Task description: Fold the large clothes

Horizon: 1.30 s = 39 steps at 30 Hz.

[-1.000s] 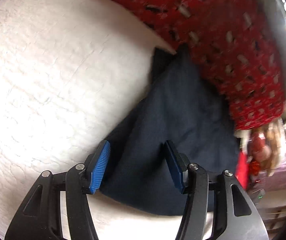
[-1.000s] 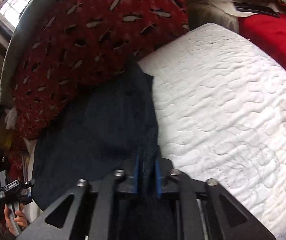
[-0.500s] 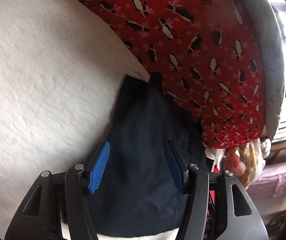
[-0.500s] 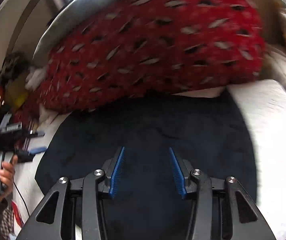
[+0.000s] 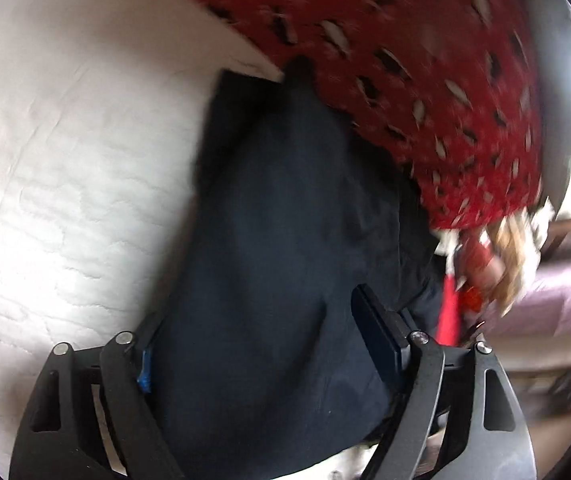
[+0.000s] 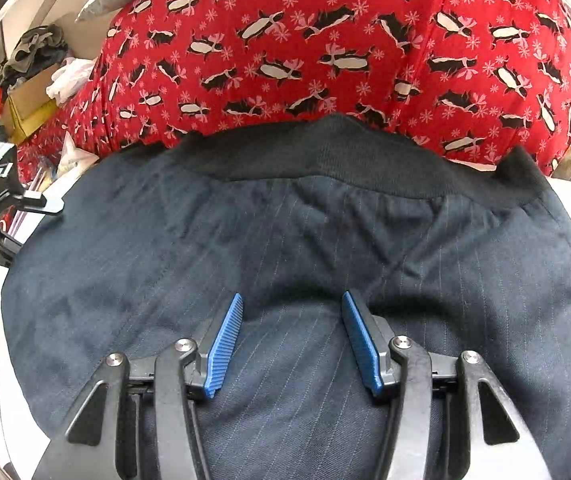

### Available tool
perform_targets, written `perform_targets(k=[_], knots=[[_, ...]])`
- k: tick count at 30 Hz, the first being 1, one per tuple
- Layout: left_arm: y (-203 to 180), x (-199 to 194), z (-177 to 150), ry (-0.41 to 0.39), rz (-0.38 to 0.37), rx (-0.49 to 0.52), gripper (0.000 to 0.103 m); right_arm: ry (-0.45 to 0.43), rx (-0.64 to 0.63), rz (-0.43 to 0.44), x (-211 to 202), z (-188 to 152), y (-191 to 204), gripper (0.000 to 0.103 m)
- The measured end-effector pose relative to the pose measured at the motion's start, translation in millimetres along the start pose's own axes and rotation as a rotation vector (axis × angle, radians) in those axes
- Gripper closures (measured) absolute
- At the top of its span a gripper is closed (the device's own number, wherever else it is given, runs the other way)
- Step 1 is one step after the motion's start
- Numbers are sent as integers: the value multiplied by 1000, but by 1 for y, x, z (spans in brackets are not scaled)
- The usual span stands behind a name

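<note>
- Now that my right tool has let go of the cloth, the dark blue pants [image 6: 293, 240] lie flat and wide on the white bed [image 5: 65, 160], filling the middle and bottom of the right picture.
- A second ago that tool was pinched shut on a fold of the pants. Half a second ago it was already open, and now the right gripper [image 6: 291, 340] sits open just over the cloth with nothing between its blue pads [image 6: 225, 344].
- The black waistband [image 6: 345, 156] runs across the upper middle of the right picture, touching the red penguin blanket [image 6: 325, 40] above it. I think one fold has just been laid down.
- In the left picture the pants run from the upper middle down to the bottom, and that picture is blurry, so the tool is moving.
- The left gripper [image 5: 261, 344] is open wide, as it was a second ago. Now the cloth covers most of its left pad, which showed fully before. I cannot tell if it is pressing the cloth or only close to it.
- The bed shows white on the left side of the left picture, and the blanket is in its upper right.
- At the left edge of the right picture I can see the other tool [image 6: 1, 196], small and dark.
- My guess is that the next job is to find a new edge to grab for another fold.
</note>
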<state>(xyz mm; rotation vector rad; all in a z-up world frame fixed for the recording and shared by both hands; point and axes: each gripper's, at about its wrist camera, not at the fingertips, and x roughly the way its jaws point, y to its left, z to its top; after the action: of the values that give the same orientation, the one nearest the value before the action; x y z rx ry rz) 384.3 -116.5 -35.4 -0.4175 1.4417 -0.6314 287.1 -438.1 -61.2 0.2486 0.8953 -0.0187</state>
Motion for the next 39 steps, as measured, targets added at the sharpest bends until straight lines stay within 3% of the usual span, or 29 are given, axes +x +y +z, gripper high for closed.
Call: perform_targets(k=[1, 2, 4, 7, 15, 19, 23, 25, 27, 28, 33, 39], knots=[[-5, -1, -3, -12, 5, 17, 29, -1, 1, 2, 0, -1, -1, 49], [-8, -1, -4, -15, 19, 30, 50, -2, 2, 2, 0, -2, -1, 49], [-15, -3, -8, -13, 65, 55, 76, -3, 4, 4, 1, -1, -3, 49], [-20, -21, -13, -51, 1, 12, 90, -4, 11, 11, 1, -1, -4, 49], [-106, -46, -39, -110, -112, 106, 93, 62, 24, 12, -22, 3, -10, 48], [-152, -40, -54, -106, -138, 178, 96, -6, 94, -10, -65, -11, -37, 48], [-188, -26, -67, -93, -146, 219, 101, -41, 107, -117, -97, -38, -67, 45], [-198, -14, -72, -87, -114, 229, 101, -2, 129, -132, -94, -57, -82, 43], [-198, -3, -76, -61, -90, 217, 101, -12, 137, -89, -93, -70, -88, 41], [-198, 2, -78, -57, -60, 217, 101, -47, 124, -81, -96, -75, -88, 40], [-188, 0, -72, -115, 134, 222, 99, -61, 88, -77, -95, -80, -81, 28], [-159, -3, -57, -102, 166, 165, 98, -56, 81, -63, -93, -76, -80, 22]])
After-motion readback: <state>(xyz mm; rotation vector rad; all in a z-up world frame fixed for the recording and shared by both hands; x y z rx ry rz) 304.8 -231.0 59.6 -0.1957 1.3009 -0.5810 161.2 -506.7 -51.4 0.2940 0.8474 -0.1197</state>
